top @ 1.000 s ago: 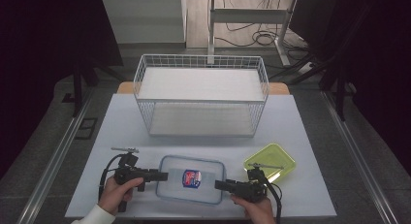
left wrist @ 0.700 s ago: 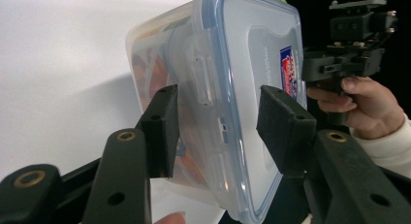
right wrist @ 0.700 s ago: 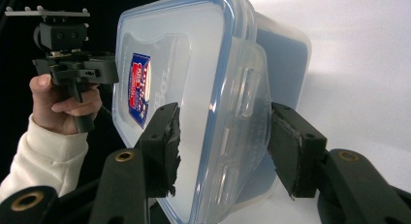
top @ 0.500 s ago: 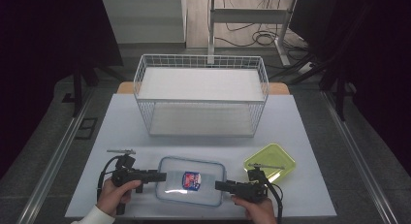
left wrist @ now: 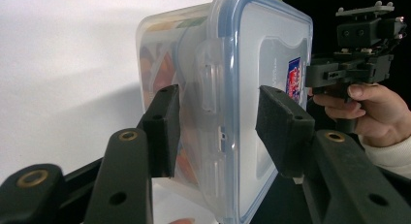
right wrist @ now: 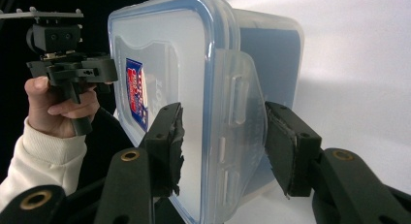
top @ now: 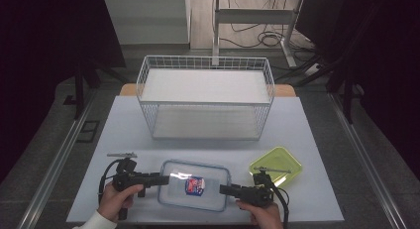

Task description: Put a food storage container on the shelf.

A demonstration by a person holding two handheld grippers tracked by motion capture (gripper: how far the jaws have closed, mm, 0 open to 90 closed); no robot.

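A clear plastic food box [top: 194, 184] with a blue-rimmed lid and a red and blue label lies flat at the front middle of the white table [top: 129, 125]. My left gripper [top: 161, 178] is at its left end, open. In the left gripper view the jaws [left wrist: 218, 117] straddle the box's end latch [left wrist: 208, 83], one pad under the body and one over the lid. My right gripper [top: 223, 189] is at the right end, also open. There its jaws [right wrist: 220, 132] stand on either side of the latch flap [right wrist: 240, 100].
A large white wire basket [top: 205, 97] stands across the back middle of the table. A lime green shallow tray [top: 276, 164] lies at the front right, just behind my right gripper. A hand holds each gripper at the table's front edge.
My left gripper has shifted very slightly leftward. The box and the right gripper stay where they were.
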